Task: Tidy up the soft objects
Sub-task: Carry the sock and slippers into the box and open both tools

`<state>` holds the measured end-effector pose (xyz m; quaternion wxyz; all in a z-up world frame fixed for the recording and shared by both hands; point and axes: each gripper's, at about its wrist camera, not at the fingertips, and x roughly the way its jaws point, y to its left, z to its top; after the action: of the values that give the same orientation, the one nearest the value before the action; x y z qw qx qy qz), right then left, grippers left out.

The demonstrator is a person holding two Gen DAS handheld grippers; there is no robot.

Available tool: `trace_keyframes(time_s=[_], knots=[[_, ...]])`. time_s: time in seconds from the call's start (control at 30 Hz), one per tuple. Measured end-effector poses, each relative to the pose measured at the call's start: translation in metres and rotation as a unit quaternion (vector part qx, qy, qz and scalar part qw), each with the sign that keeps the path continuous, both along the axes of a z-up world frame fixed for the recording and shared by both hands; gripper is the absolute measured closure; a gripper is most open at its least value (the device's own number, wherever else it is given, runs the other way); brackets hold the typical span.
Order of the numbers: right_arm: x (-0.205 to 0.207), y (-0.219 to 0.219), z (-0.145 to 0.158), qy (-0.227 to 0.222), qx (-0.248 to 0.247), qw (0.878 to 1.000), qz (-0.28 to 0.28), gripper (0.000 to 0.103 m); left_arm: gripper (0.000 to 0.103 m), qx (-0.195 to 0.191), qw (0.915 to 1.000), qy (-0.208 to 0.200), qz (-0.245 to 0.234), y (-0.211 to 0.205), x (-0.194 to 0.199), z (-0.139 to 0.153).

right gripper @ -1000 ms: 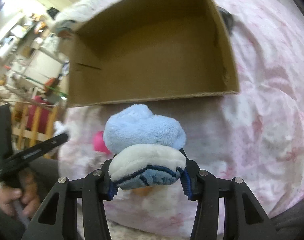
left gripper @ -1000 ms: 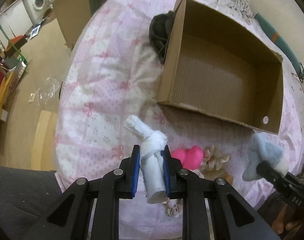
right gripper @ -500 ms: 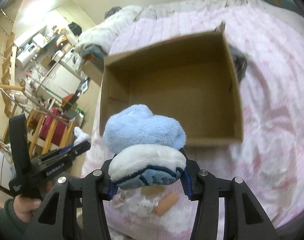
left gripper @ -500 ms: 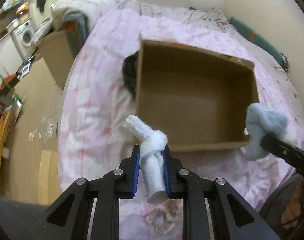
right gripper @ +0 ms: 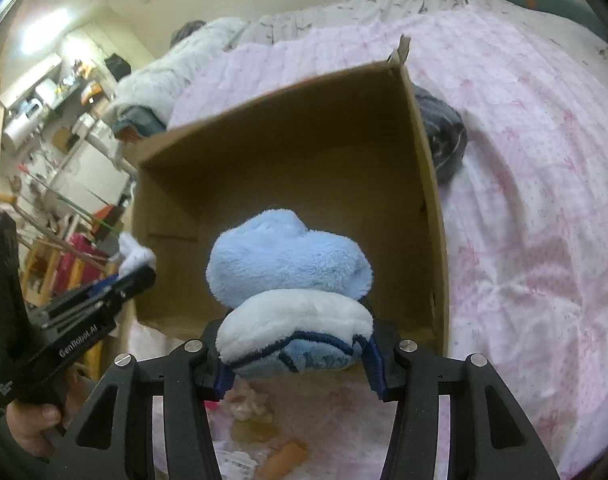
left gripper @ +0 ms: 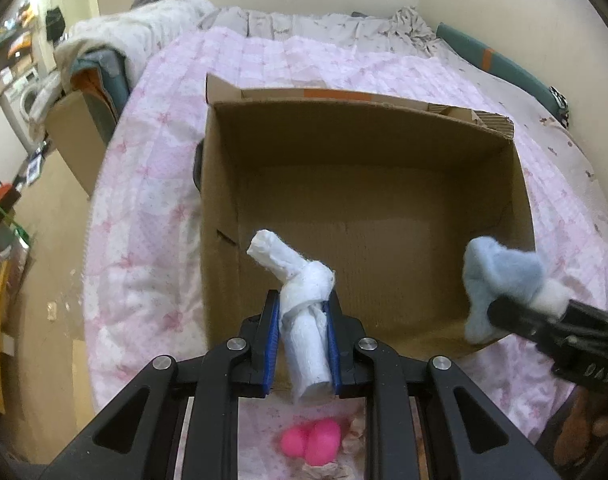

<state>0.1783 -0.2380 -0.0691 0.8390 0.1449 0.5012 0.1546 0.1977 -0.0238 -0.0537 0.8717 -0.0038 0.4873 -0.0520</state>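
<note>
My left gripper [left gripper: 301, 340] is shut on a knotted white cloth roll [left gripper: 299, 300] and holds it over the near edge of an open, empty cardboard box [left gripper: 384, 128] on the pink bedspread. My right gripper [right gripper: 297, 354] is shut on a fluffy light-blue and white sock [right gripper: 289, 276], held above the box's near wall [right gripper: 434, 240]. The sock [left gripper: 500, 276] and right gripper show at the right of the left wrist view. The left gripper [right gripper: 115, 292] with the white cloth [right gripper: 135, 256] shows at the left of the right wrist view.
A pink plush toy [left gripper: 312, 442] and beige fabric pieces [right gripper: 251, 404] lie on the bed below the grippers. A dark bundle [right gripper: 444, 140] sits against the box's outer wall. Another cardboard box [left gripper: 79, 132] stands beside the bed at left.
Both grippers have risen and moved forward over the box, still holding their items. The box now fills the middle of both views.
</note>
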Motion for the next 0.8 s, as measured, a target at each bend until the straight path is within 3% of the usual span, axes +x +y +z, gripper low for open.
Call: trace_keyframes(time_s=[0.33, 0.8], knots=[[0.009, 0.009, -0.017, 0.027, -0.021, 0.999, 0.014, 0.047, 0.084, 0.004, 0.9995, 0.030, 0.009, 0.005, 0.007, -0.018], [0.008, 0.017, -0.015, 0.019, -0.025, 0.999, 0.025, 0.041, 0.084, 0.008, 0.9999, 0.014, 0.004, 0.001, 0.001, -0.013]])
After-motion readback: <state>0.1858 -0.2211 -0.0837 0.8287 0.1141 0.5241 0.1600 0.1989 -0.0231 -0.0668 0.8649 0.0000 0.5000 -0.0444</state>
